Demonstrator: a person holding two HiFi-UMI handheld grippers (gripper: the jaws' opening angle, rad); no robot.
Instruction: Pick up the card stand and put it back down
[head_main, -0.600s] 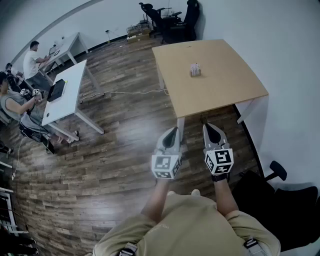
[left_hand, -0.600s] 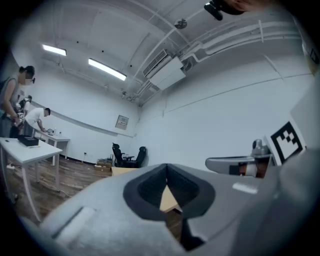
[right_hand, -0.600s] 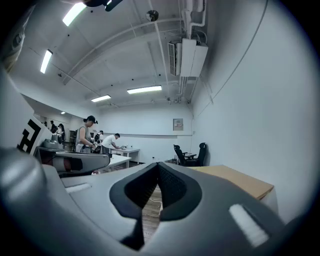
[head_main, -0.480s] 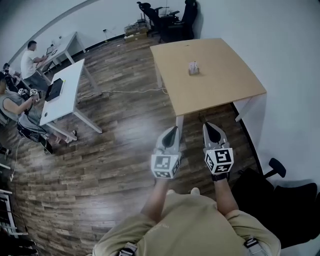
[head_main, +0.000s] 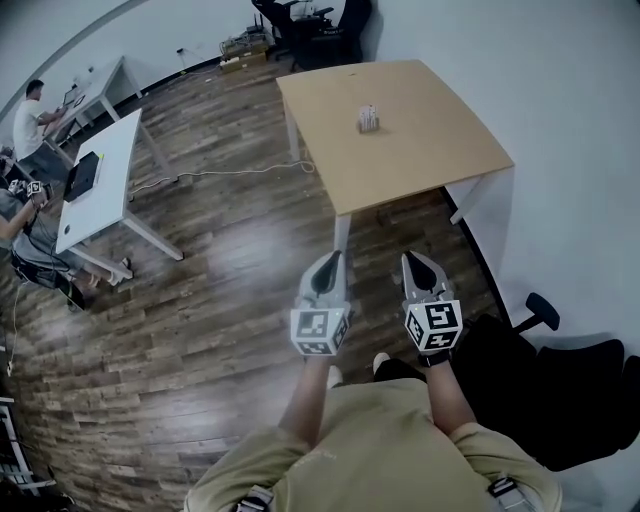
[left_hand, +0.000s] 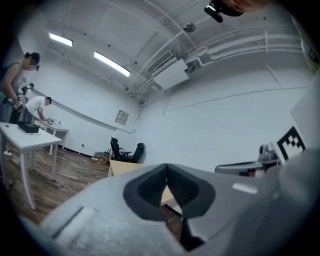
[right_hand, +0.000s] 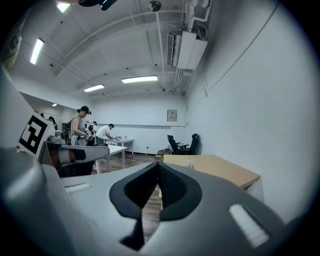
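Card stand (head_main: 368, 118) upright on wooden table (head_main: 440, 160), far half, well apart from both grippers. Left gripper (head_main: 328, 262), right gripper (head_main: 414, 262): jaws closed, empty, over floor. Advice: close in first, open one gripper before contact, grip stand low, keep level

A tan table (head_main: 430, 150) stood on the wood floor (head_main: 200, 310), with a card stand (head_main: 368, 118) on its far half. A white desk (head_main: 105, 205) nearby carried a dark flat thing (head_main: 82, 175).
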